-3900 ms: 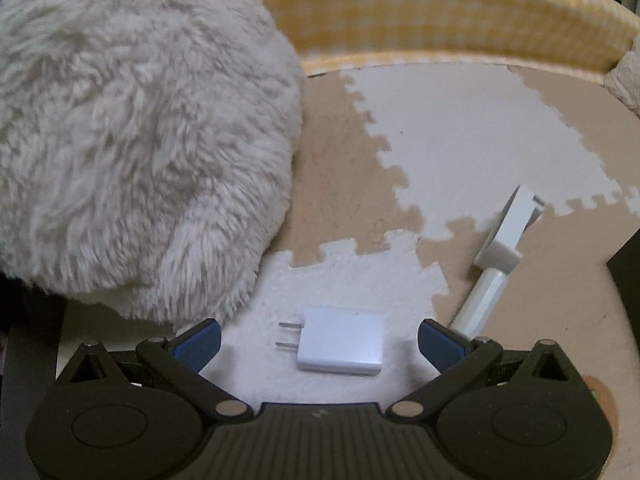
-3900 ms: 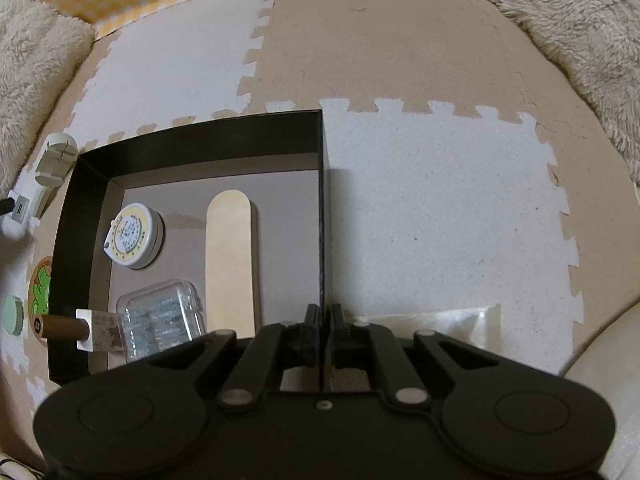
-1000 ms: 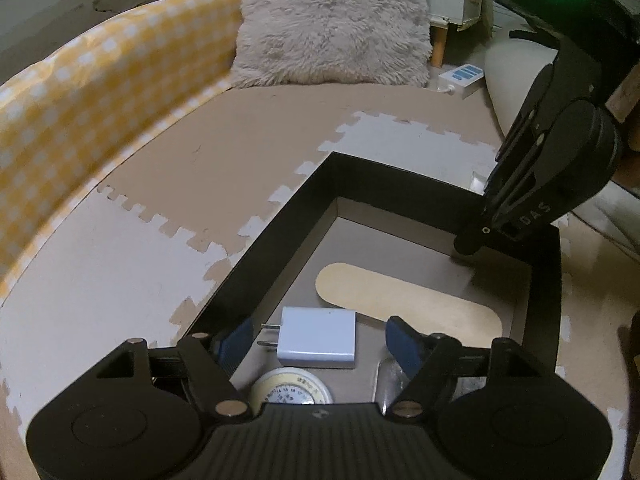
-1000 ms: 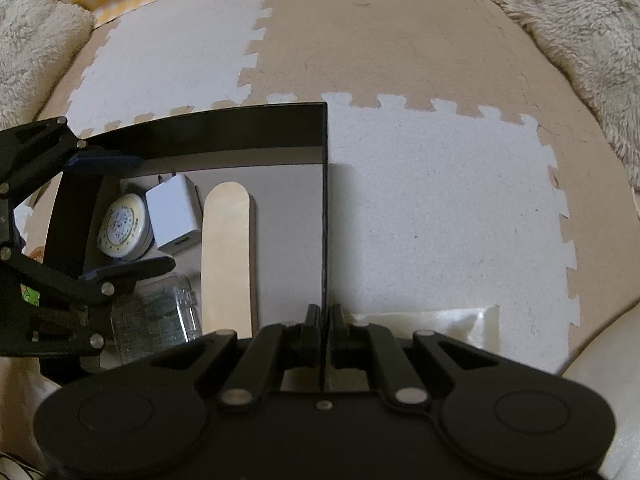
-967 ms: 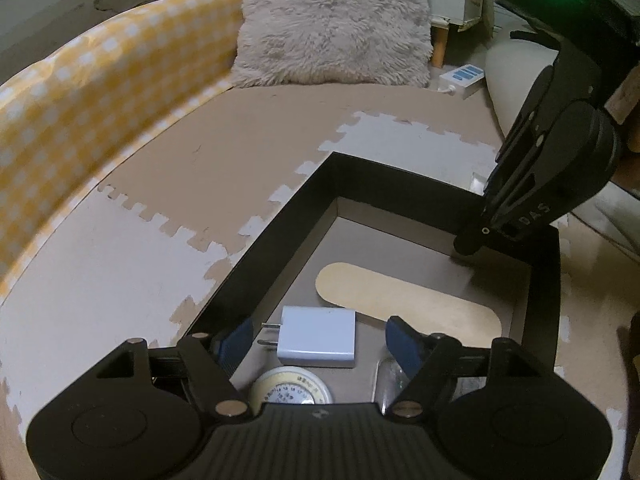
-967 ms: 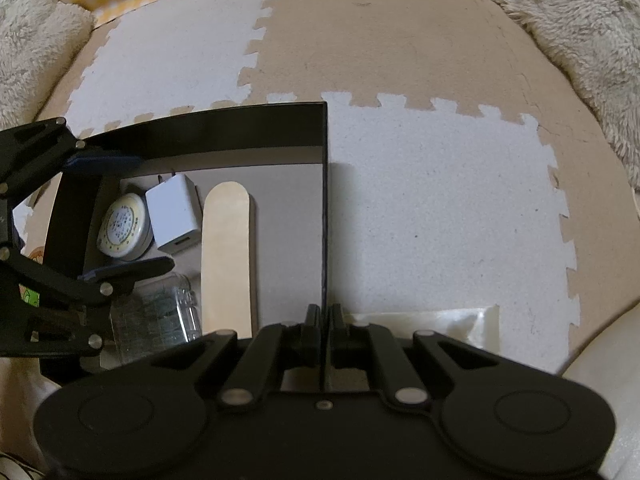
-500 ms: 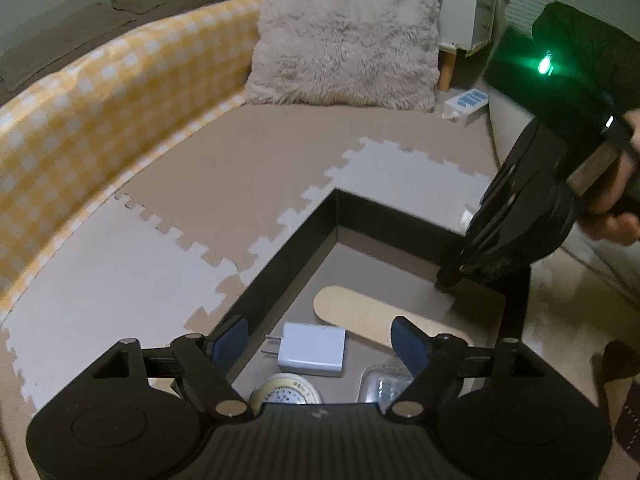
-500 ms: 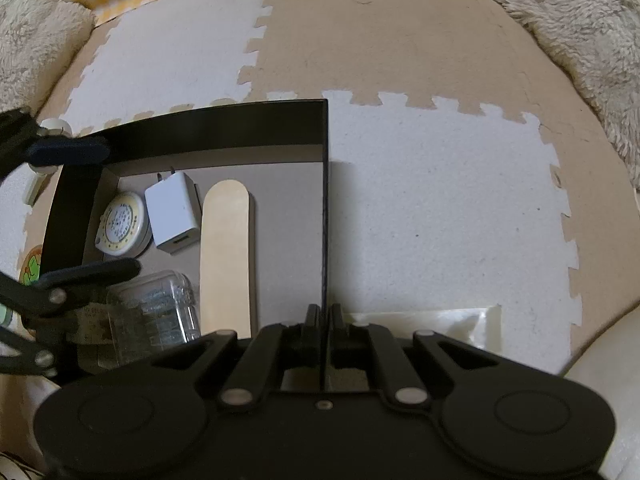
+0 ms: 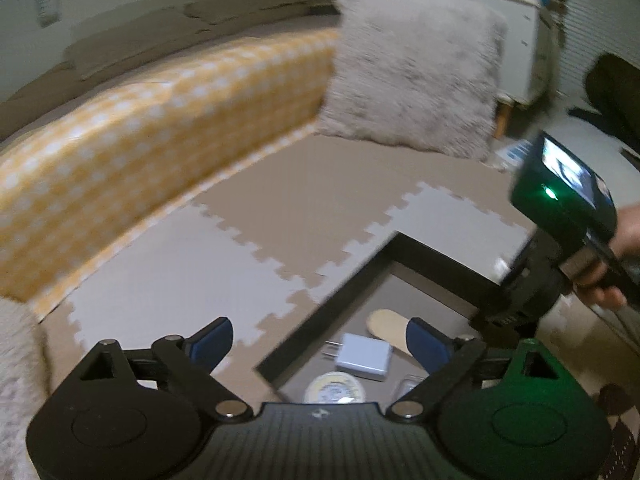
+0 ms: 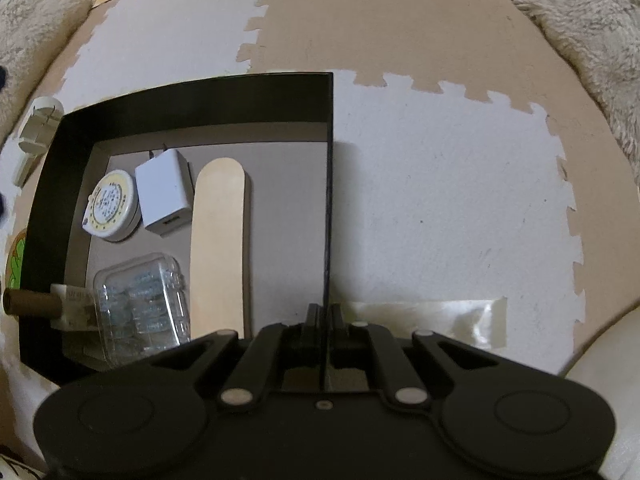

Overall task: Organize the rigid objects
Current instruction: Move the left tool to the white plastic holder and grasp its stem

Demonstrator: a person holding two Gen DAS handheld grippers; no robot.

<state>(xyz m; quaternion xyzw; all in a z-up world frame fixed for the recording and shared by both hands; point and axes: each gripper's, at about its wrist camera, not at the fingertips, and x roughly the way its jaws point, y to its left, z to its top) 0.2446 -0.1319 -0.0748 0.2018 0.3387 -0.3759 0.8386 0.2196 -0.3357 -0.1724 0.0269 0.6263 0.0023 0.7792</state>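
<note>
Left claw [image 9: 318,338] empty, jaws just spread wide; right claw [image 10: 323,316] seemingly clamped, angled steeply down.

The right gripper [image 10: 322,316] pinches the black box's [image 10: 120,106] right wall. Inside lie a white charger [image 10: 163,192], round tape [image 10: 110,205], wooden stick [image 10: 218,248] and clear case [image 10: 142,300].

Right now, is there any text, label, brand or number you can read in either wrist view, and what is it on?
None can be read.
Round tape measure: rings of tiny print on its face, too small to read.
Label on the brown tube: print blurred, unreadable.
Left gripper: a small emblem on its body, not legible.
</note>
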